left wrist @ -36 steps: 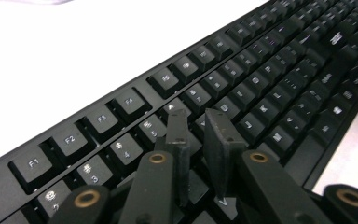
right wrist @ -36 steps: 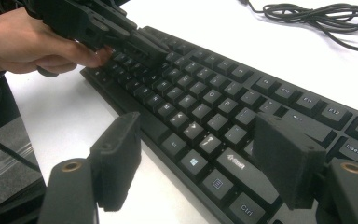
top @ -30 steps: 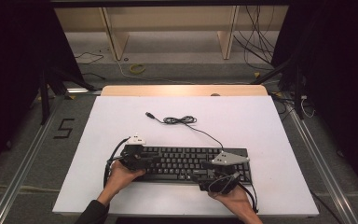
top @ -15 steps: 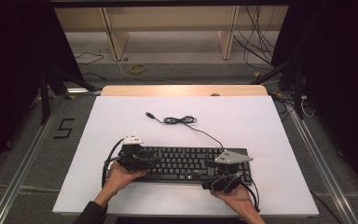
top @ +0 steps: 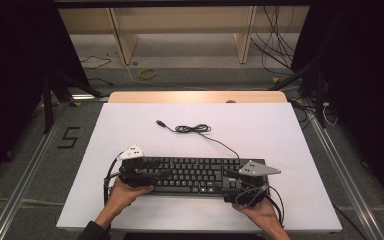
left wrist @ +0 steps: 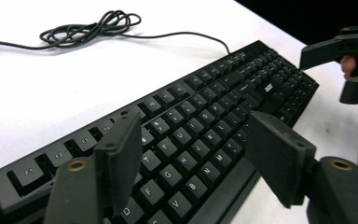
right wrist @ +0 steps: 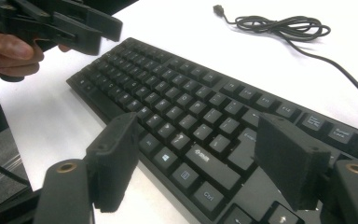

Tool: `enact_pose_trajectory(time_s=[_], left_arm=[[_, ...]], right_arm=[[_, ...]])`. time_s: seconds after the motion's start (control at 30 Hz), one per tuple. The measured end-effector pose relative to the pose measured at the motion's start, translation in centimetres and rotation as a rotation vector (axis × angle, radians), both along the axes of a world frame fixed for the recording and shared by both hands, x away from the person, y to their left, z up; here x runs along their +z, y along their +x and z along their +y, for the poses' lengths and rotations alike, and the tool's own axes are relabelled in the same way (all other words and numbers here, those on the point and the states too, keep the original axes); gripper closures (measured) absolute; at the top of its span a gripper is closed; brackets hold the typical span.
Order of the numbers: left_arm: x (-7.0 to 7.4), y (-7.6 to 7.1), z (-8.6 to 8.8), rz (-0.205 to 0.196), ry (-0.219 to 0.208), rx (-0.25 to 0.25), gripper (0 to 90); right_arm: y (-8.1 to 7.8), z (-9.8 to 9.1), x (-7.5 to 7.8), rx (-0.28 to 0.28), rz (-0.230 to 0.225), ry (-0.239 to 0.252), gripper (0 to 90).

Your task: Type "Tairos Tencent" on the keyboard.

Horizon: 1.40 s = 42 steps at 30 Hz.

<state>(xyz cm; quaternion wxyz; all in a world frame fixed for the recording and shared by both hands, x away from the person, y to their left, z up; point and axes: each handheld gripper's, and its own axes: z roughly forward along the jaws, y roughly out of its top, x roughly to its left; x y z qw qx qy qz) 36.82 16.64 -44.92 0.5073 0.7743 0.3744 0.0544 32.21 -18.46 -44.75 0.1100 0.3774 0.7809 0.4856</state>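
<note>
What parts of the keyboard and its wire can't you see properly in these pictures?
- Keyboard: in the high view, the letters on the keys are too small to read.
- Its two ends: in the high view, the left tool and right tool cover them.
- Wire: in the left gripper view, the picture's left edge cuts off the plug.
- Keyboard's underside: it faces the table.

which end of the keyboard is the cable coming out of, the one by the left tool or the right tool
The end by the right tool: the cable leaves the keyboard at its far edge there, then runs to a coiled bundle.
</note>
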Motion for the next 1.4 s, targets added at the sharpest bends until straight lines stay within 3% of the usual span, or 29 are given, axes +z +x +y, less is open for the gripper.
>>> enact_pose_trajectory(time_s=[0.33, 0.53, 1.4], left_arm=[[0.1, -1.6, 1.0, -0.039, -0.041, -0.001, 30.4], [0.0, -2.3, 1.5, -0.056, -0.042, 0.002, 29.1], [-0.9, -5.0, 3.0, -0.075, -0.066, 0.027, 25.3]], right_arm=[[-0.5, -1.4, 0.0, -0.021, -0.013, 0.015, 30.0], [-0.9, -2.2, -0.1, -0.031, -0.023, 0.021, 29.7], [-2.7, -4.9, -0.7, -0.072, -0.062, 0.028, 28.9]])
